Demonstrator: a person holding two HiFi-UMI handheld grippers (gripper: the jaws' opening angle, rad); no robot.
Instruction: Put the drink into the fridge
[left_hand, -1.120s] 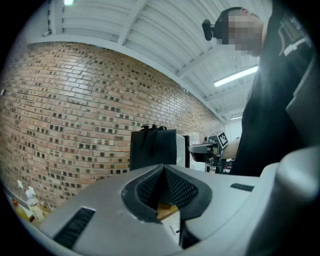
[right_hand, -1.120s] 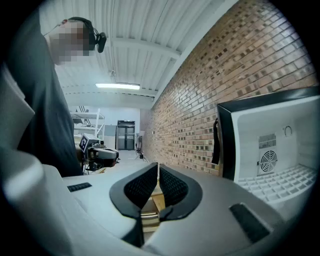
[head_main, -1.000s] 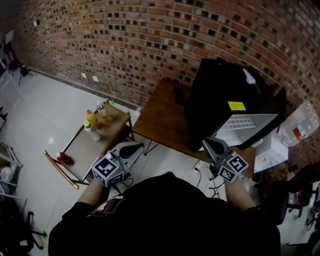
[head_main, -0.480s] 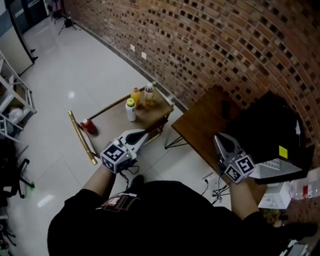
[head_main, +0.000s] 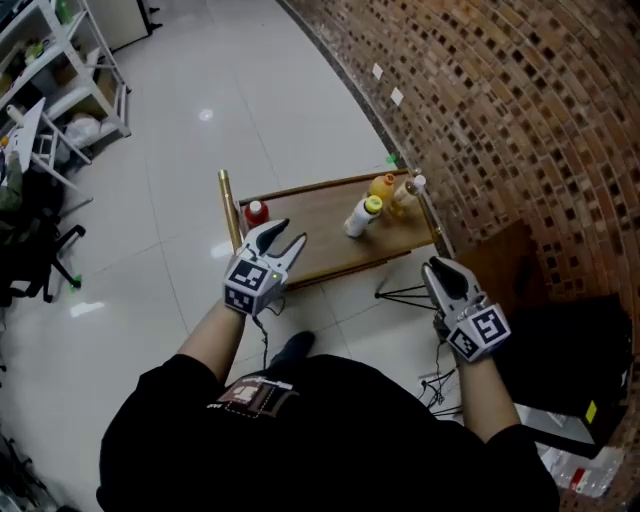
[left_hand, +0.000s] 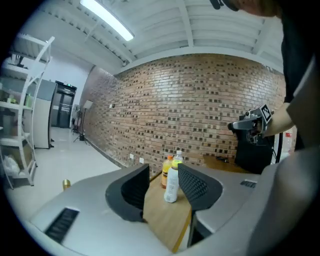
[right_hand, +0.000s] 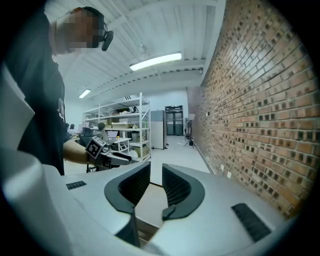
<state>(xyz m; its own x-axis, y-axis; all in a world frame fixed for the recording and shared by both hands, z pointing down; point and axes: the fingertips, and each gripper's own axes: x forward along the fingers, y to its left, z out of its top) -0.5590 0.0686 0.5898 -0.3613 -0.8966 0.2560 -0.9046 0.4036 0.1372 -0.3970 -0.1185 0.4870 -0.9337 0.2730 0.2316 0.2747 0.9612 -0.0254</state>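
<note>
Three drinks stand at the far end of a low wooden table (head_main: 310, 225): a white bottle with a green cap (head_main: 362, 217), an orange bottle (head_main: 382, 187) and a clear bottle (head_main: 405, 195). My left gripper (head_main: 288, 234) hovers over the table's near side, short of the bottles. Its jaws are opening and nothing is between them. In the left gripper view the white bottle (left_hand: 171, 182) shows beyond the gap, the orange bottle (left_hand: 166, 170) behind it. My right gripper (head_main: 437, 268) hangs off the table's right end, its jaws a narrow gap apart and empty. The black fridge (head_main: 570, 345) is at lower right.
A small red object (head_main: 256, 212) sits at the table's left end beside a brass rail (head_main: 228, 205). The brick wall (head_main: 500, 120) runs behind the table. A brown desk (head_main: 505, 250) carries the fridge. Metal shelves (head_main: 60, 60) and a dark chair (head_main: 30, 250) stand at left.
The view has swung from the fridge to the low table with the bottles. My left gripper now reaches over the table and its jaws have come apart. The right gripper's jaws look unchanged.
</note>
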